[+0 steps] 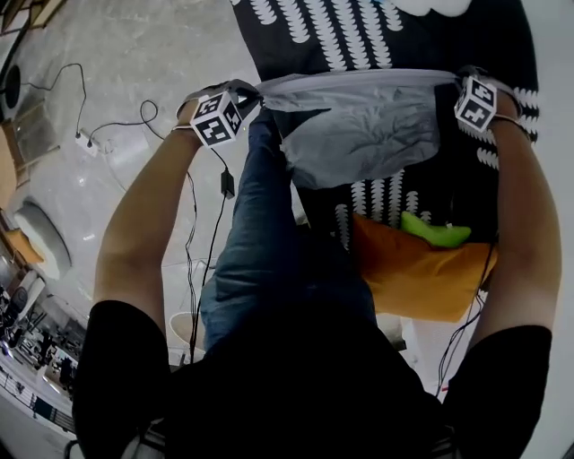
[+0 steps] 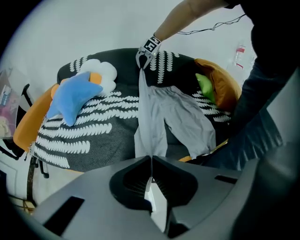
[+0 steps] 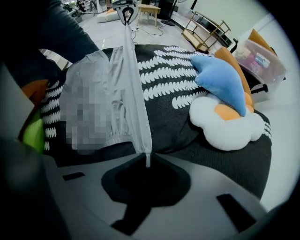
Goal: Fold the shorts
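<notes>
Grey shorts (image 1: 363, 125) hang stretched by their waistband between my two grippers, lifted above a black cover with white leaf print (image 1: 341, 31). In the head view my left gripper (image 1: 255, 95) is shut on the waistband's left end. My right gripper (image 1: 454, 81) is shut on its right end. The left gripper view shows the jaws (image 2: 151, 161) closed on a thin edge of the shorts (image 2: 180, 117), with the right gripper (image 2: 146, 55) at the far end. The right gripper view shows its jaws (image 3: 147, 159) pinching the shorts (image 3: 126, 89), which run away to the left gripper (image 3: 125, 13).
A blue star pillow (image 3: 222, 79) and a white cloud pillow (image 3: 227, 124) lie on the cover. An orange cushion (image 1: 417, 273) with a green item (image 1: 435, 231) sits near my legs. Cables (image 1: 108, 121) trail on the floor at left. A clear storage box (image 3: 260, 58) stands beyond the pillows.
</notes>
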The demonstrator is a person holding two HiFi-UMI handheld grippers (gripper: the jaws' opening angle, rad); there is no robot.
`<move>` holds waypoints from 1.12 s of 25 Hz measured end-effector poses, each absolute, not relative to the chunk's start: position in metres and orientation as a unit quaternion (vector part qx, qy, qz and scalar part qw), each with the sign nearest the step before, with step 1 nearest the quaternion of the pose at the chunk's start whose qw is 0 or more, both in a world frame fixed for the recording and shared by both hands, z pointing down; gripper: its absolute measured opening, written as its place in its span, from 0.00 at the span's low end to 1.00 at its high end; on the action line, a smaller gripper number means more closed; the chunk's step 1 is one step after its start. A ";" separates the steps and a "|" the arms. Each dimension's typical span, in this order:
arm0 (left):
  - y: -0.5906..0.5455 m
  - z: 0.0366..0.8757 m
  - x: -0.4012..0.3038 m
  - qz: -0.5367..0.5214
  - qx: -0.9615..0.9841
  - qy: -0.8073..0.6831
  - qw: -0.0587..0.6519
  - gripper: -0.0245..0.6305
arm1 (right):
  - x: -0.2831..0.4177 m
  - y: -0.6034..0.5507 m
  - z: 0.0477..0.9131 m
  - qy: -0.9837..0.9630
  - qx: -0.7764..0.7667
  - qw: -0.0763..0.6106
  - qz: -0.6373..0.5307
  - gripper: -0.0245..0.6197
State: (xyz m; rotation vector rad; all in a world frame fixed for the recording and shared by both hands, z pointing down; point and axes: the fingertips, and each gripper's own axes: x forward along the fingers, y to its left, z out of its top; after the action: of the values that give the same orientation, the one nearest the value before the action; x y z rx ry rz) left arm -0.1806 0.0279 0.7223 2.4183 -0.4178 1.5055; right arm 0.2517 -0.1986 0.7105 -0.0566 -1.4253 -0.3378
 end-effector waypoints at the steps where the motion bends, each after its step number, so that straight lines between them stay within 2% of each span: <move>1: 0.040 0.722 -0.179 0.518 0.833 -0.145 0.132 0.08 | 0.253 -0.190 0.710 -0.650 -0.022 0.743 -0.156 0.08; 12: 0.141 0.711 -0.119 0.483 0.850 -0.127 0.169 0.08 | 0.320 -0.113 0.716 -0.640 -0.019 0.759 -0.115 0.08; 28: 0.258 0.756 -0.044 0.489 0.851 -0.049 0.185 0.08 | 0.360 -0.044 0.770 -0.611 -0.040 0.780 -0.132 0.08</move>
State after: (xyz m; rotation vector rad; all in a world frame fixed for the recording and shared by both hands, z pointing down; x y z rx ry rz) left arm -0.0440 0.2582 0.7557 2.3986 -0.1368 1.3779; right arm 0.3598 -0.0436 0.7699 -0.0860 -1.3196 -0.2846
